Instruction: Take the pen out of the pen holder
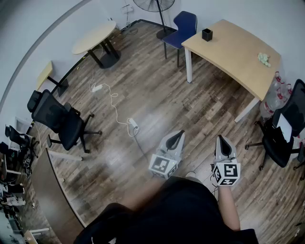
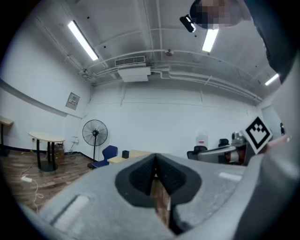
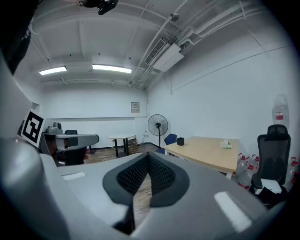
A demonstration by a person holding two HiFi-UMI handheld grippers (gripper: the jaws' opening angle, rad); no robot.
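Note:
The black pen holder stands near the far-left corner of the light wooden table, across the room. It shows small in the left gripper view and in the right gripper view; no pen can be made out at this distance. My left gripper and right gripper are held side by side over the wooden floor, far short of the table. Both point roughly level toward it. In each gripper view the dark ribbed pads meet at the tips, left and right, with nothing between them.
A blue chair and a standing fan are beside the table's far end. A crumpled greenish object lies on the table. Water bottles and a black office chair are at right. A white cable crosses the floor.

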